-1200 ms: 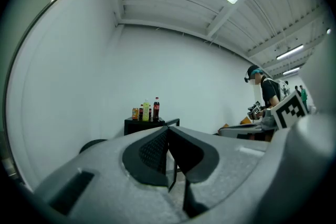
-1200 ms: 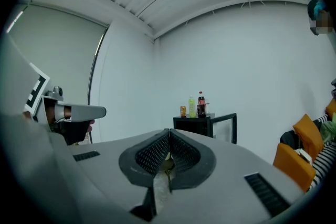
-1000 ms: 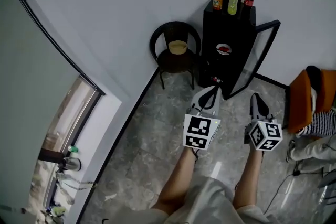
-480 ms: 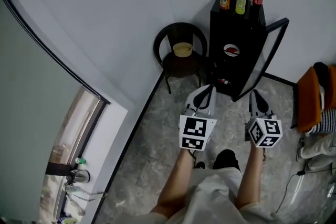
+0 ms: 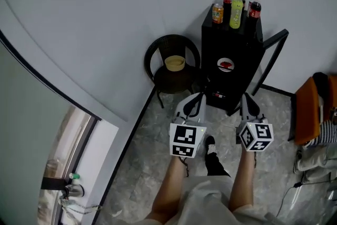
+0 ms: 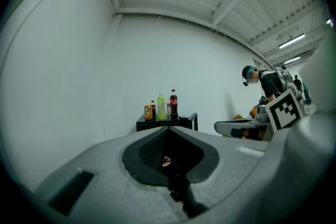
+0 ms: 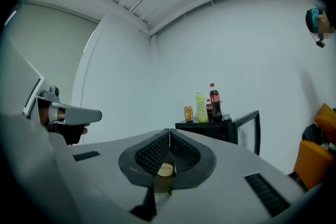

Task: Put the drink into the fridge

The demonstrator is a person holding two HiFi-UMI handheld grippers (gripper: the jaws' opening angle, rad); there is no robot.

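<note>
Standing on a grey stone floor [image 5: 138,168] and facing a black mini fridge [image 5: 237,79] set against the white wall, with its glass door [image 5: 268,58] swung open to the right

Holding the left tongs [image 5: 198,97] level and pointed at the fridge, jaws pressed together at the tips, nothing gripped; only the fridge front visible through the hollow behind the pads

Holding the right tongs [image 5: 246,97] level alongside, well apart from the left pair, likewise closed and empty

Nothing yet inside reach: up on the fridge top, well ahead of both tongs, an orange can [image 5: 217,13] at the left, a yellow-green bottle [image 5: 236,12] in the middle, and cola bottles [image 5: 254,9] standing upright close by

Just left of the fridge, a round black chair [image 5: 171,80] carrying a pale yellow bowl [image 5: 175,63] on its seat

At the far right edge, an orange chair [image 5: 308,110]
</note>
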